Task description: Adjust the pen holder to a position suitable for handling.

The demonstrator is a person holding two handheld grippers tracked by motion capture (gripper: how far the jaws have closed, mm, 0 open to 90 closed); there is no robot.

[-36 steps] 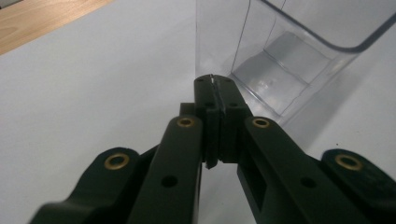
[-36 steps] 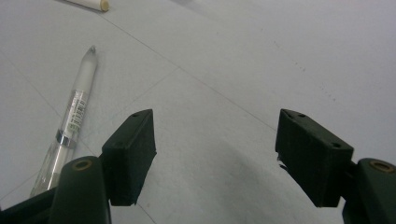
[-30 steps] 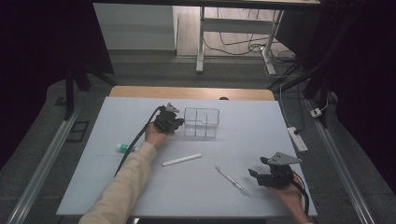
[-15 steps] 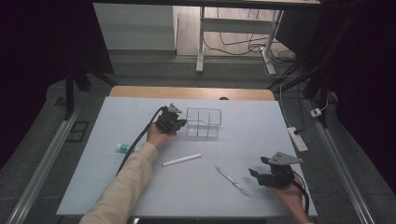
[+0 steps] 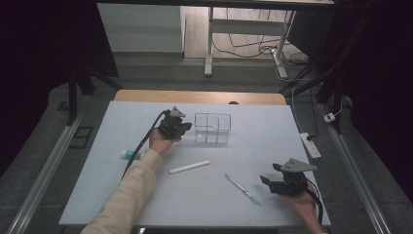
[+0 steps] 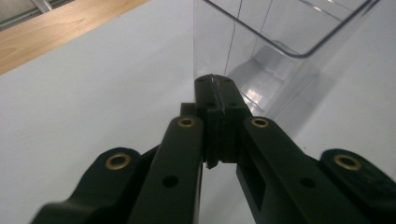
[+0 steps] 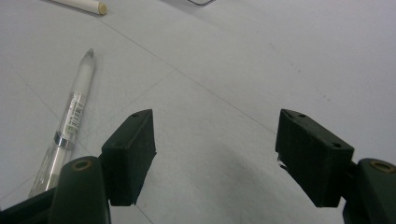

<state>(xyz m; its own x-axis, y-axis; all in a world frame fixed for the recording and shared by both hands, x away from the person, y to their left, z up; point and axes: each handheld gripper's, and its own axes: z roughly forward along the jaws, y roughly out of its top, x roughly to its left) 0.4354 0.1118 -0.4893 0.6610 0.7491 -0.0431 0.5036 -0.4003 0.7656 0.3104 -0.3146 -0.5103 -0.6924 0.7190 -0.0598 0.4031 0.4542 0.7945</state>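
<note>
Clear organizer (image 5: 213, 128), judged light, rigid and slippery, is pinched at its thin wall by the clenched left claw (image 6: 215, 93), while the right claw (image 7: 215, 156) is held released near the desk's (image 5: 272, 122) near right corner.

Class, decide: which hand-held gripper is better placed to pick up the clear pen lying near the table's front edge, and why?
Right. The right hand-held gripper sits open beside the clear pen, while the left hand-held gripper is shut, far off by the clear divided box.
</note>
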